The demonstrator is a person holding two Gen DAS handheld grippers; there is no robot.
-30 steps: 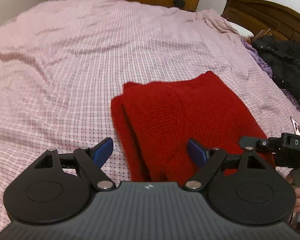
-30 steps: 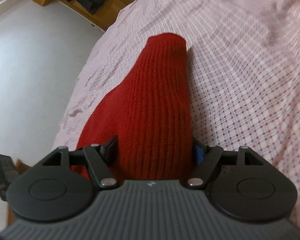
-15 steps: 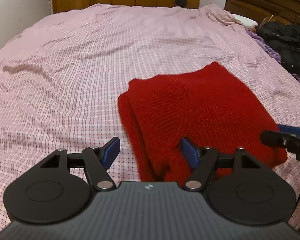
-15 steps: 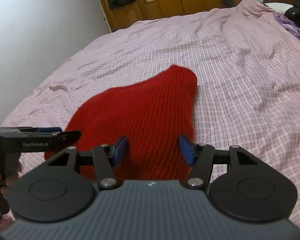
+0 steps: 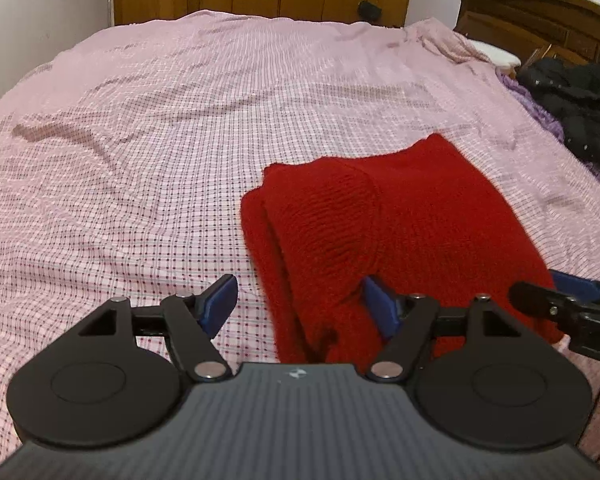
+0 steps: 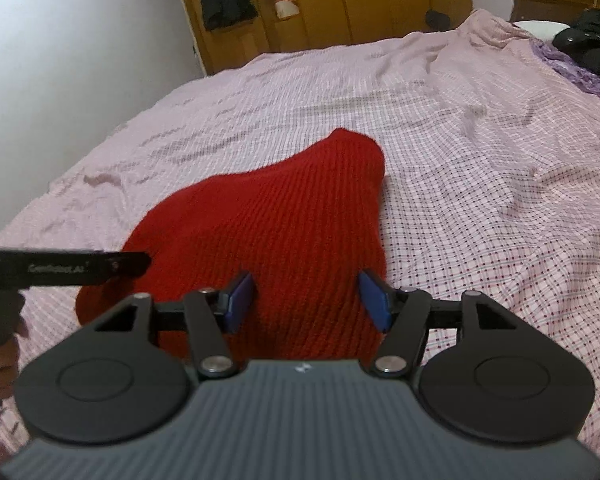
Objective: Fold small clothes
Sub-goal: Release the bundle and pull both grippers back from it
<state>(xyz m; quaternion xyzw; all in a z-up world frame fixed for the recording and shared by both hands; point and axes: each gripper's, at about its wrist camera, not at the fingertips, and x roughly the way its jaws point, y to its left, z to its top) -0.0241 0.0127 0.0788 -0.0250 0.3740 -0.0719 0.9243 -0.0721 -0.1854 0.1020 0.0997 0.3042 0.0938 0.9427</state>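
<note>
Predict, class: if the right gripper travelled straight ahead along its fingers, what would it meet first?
Probably the red knit garment: the right gripper stands open directly over it. Height above it is unclear.

Soft, even indoor light fills both views; no lamp or window shows, so its source cannot be told. The pink checked bedsheet [image 5: 148,152] is evenly lit, with faint grey shadows lying in its creases. The red knit garment [image 5: 380,232] casts only a thin dark edge onto the sheet. Neither view shows glare. Fisheye distortion bows the wooden headboard [image 5: 540,12] and the wardrobe [image 6: 340,4], and dark vignetting rounds the lower corners. Detail is soft and slightly smeared throughout, most so toward the edges; the black clothes [image 5: 580,100] lose nearly all texture.
</note>
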